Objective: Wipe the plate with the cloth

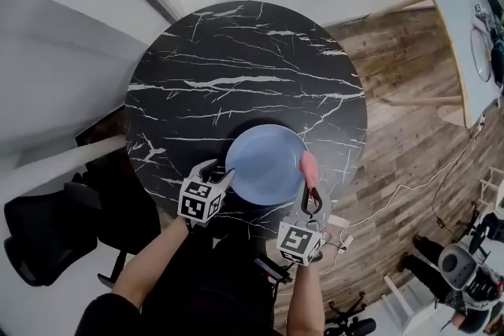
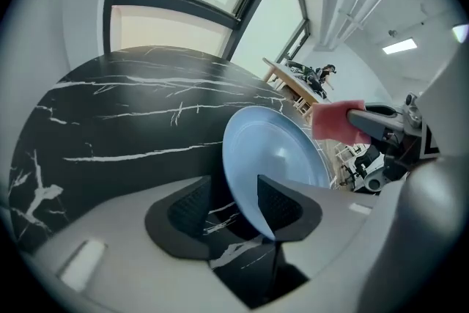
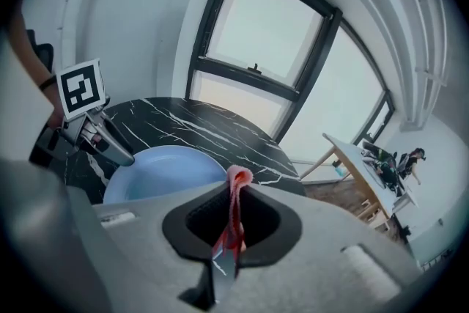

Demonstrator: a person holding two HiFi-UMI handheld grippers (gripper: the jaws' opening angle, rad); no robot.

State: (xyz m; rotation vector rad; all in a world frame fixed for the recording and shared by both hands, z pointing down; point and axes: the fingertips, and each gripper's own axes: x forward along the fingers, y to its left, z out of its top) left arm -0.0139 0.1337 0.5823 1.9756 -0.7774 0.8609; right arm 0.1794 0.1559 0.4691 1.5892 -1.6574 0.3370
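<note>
Left claw (image 2: pixel 238 210) astride plate (image 2: pixel 275 150), right claw (image 3: pixel 233 222) — cloth (image 3: pixel 236 190) (pinched)

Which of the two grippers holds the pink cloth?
The right gripper: it pinches the pink cloth. The left gripper stands open around the rim of the plate.

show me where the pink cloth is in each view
Head view: cloth lower centre, at the right rim of the blue plate.
Left gripper view: cloth right of centre, beside the blue plate's upper edge.
Right gripper view: cloth bottom centre, standing upright.
Shared landmark: the blue plate.
</note>
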